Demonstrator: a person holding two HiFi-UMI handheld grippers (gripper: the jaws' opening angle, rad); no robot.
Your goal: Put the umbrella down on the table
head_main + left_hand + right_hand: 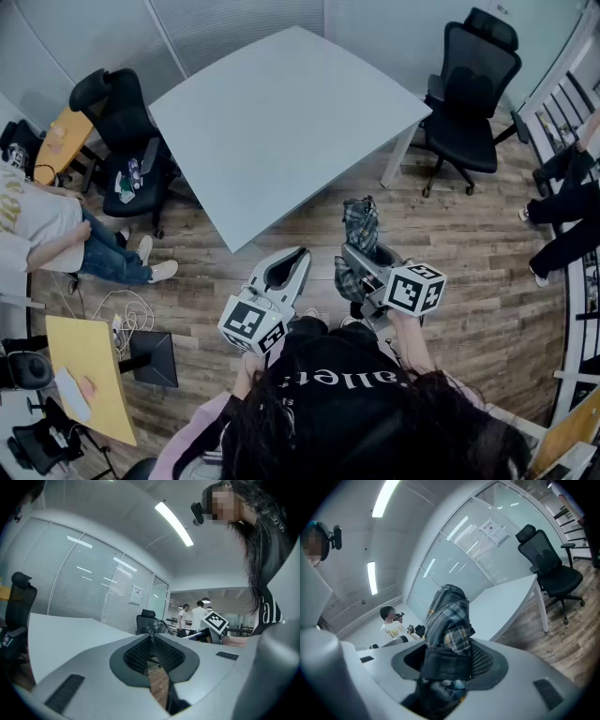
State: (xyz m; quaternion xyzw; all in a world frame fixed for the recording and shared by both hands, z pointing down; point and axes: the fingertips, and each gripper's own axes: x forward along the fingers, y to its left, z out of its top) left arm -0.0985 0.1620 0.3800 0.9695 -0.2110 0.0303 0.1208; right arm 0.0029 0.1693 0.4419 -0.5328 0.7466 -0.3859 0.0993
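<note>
A folded plaid umbrella (pixel 359 234) stands upright in my right gripper (pixel 364 264), whose jaws are shut on its lower part. In the right gripper view the umbrella (pixel 447 620) fills the gap between the pads and rises above them. The pale grey table (pixel 281 112) lies ahead of both grippers, and the umbrella hangs over the wooden floor just short of its near corner. My left gripper (pixel 284 270) is held beside the right one. Its jaws are shut with nothing between them. From the left gripper view the umbrella (pixel 155 626) shows just past the jaw tips.
Black office chairs stand at the table's far right (pixel 473 84) and left (pixel 127 131). A seated person (pixel 47 234) is at the left, other people's legs (pixel 562 211) at the right. A yellow desk (pixel 89 375) and cables lie at the near left.
</note>
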